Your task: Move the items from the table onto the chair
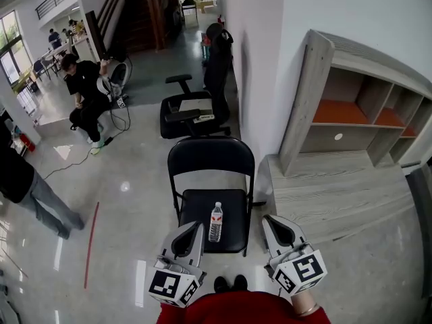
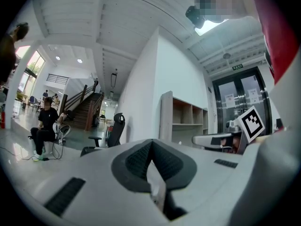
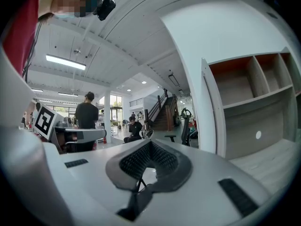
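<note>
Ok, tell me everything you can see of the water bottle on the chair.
The water bottle is small, clear plastic, with a white cap and a pale label round its middle; its fill level can't be made out. It stands upright near the middle of the black chair seat, touching only the seat. The left gripper shows close beside it, apart from it.

Bright even daylight; glare on glossy floor [image 1: 125, 186]; fisheye-warped, dark corners.

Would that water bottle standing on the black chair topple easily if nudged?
Probably: the water bottle is tall, narrow and upright, so a high nudge likely tips it. Once down, its round body might roll off the chair.
</note>
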Available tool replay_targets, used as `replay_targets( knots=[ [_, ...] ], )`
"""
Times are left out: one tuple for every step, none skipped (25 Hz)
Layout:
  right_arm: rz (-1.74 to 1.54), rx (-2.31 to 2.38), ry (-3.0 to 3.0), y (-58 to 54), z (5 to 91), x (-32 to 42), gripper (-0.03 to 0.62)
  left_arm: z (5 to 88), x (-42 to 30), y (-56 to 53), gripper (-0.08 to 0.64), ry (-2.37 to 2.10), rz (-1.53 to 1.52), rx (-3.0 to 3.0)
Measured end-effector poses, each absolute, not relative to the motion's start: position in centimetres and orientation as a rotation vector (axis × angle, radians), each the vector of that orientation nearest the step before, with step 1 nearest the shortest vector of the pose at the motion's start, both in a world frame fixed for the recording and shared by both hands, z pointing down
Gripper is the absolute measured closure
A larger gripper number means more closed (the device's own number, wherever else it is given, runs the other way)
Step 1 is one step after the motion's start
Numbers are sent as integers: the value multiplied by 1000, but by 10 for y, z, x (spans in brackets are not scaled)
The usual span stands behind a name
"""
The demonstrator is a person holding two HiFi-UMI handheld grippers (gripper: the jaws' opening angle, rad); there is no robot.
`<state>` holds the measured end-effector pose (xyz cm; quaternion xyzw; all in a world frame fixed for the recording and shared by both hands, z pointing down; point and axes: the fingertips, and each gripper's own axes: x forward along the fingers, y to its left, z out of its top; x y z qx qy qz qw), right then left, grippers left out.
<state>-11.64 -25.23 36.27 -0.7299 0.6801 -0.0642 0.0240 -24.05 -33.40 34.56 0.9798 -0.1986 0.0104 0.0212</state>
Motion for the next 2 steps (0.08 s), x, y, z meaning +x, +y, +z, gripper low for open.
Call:
replay_targets(
  knots=[
    [-200, -2260, 2106, -253, 363, -116, 581, 347, -240, -335, 552, -616, 33, 3034],
    [-201, -2262, 2108, -253, 364, -115, 581, 348, -239, -335, 552, -615, 35, 3031]
  ],
)
